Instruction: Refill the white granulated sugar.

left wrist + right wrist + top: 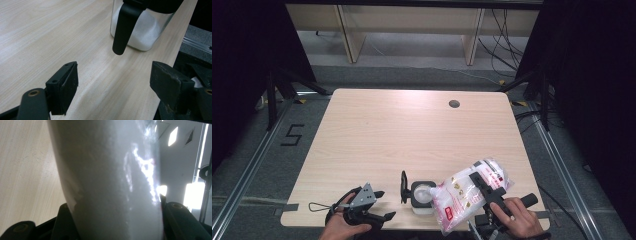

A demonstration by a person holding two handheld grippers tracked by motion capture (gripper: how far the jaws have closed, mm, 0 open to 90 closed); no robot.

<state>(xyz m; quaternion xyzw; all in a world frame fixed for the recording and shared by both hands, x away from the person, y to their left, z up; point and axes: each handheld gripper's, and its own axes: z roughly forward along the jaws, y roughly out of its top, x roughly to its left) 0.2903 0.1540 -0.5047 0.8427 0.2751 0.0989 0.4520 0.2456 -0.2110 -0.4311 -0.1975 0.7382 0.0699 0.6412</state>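
A clear jar (422, 198) with white powder in it stands near the table's front edge, its black hinged lid (404, 187) flipped up on the left. A plastic bag of white powder (464, 195) is tilted down to the left, its low corner over the jar's mouth. My right gripper (476, 179) is shut on the bag; in the right gripper view the bag (107, 180) sits between both jaws. My left gripper (384, 205) rests open to the left of the jar. In the left gripper view the jar (142, 35) and its hanging lid (122, 30) lie beyond the left gripper (113, 82).
The light wood table (412, 135) stretches away behind the jar, with a round cable hole (454, 104) at the far right. The jar stands close to the front edge. Wooden shelving (412, 25) and cables lie on the floor beyond.
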